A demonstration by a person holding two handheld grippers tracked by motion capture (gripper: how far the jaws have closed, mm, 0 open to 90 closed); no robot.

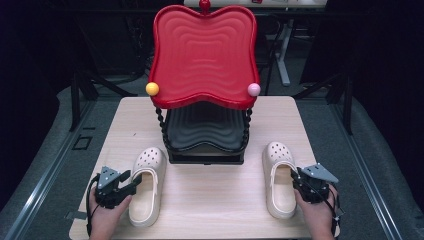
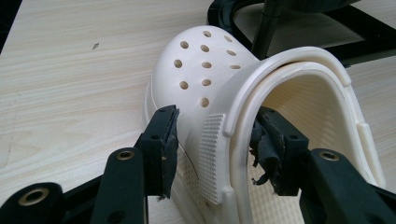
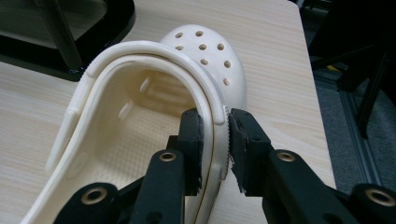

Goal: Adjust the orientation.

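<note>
Between your left gripper's (image 2: 212, 140) jaws sits the outer side wall of the left clog (image 2: 243, 116): one pad is outside the wall, the other inside the foot opening, with the folded heel strap caught between them. The outer pad touches the shoe, but you cannot tell from these pictures whether the inner pad has seated, so finish the squeeze before you lift. Past the jaws, the perforated toe points toward the black lower tray (image 1: 205, 131) of the two-tier rack, under the red upper tray (image 1: 204, 52).

At your right gripper (image 3: 215, 140), the jaws are pressed together on the side rim of the right clog (image 3: 154, 107), strap and wall pinched between the pads. That grip looks firm, though it sits near the heel end, so the toe ahead of the jaws will likely droop when raised.

Both cream clogs lie flat on the wooden table (image 1: 215, 200), one just beside each gripper, toes forward, flanking the rack's base.

My judgement: the step in hand is securing both shoes for a lift. Close the left gripper fully, then raise both slowly and level. Soft foam flexes, so avoid twisting your wrists, and keep the toes clear of the black twisted posts (image 1: 161, 127) ahead.
</note>
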